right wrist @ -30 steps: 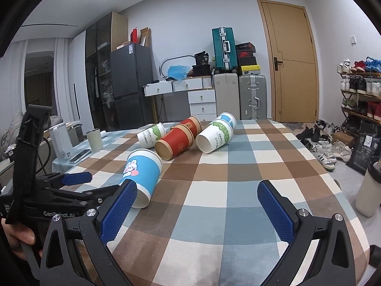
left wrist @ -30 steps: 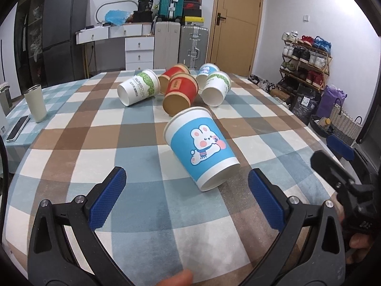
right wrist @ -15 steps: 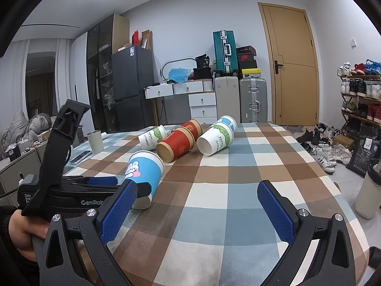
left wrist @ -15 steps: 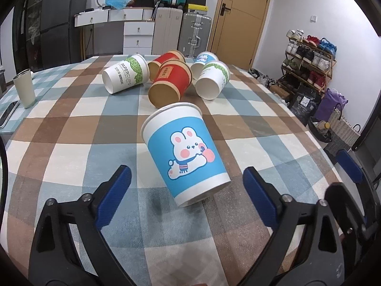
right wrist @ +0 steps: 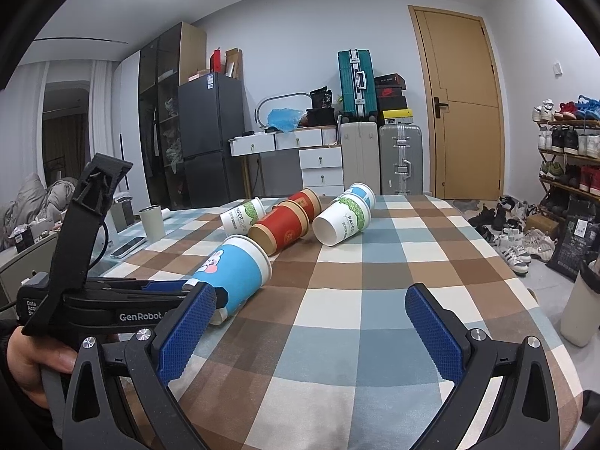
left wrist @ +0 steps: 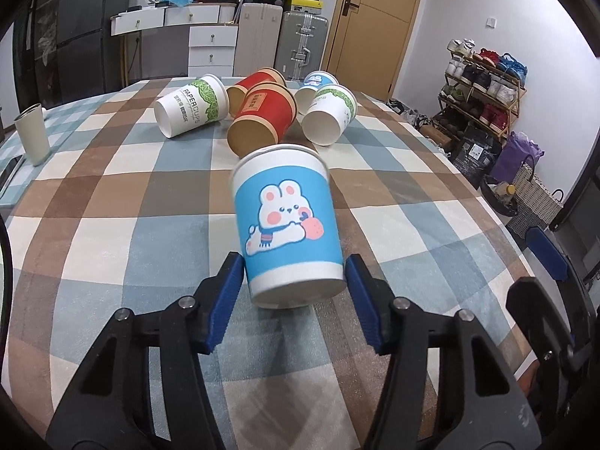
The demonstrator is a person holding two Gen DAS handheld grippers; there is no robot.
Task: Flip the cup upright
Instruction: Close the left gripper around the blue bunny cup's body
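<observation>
A blue paper cup with a rabbit picture lies on its side on the checked tablecloth, base toward me. My left gripper has its blue pads on both sides of the cup's base end and is shut on it. In the right wrist view the same cup lies at the left with the left gripper holding its base. My right gripper is open and empty, above the table to the right of the cup.
Several more paper cups lie on their sides behind the blue one: a white-green cup, red cups and another white-green cup. A grey tumbler and a phone are at the table's left edge.
My left gripper has moved forward to the blue cup and shut on its base end. The cup has turned so its base faces me. The right gripper has stayed open and nearly still.
</observation>
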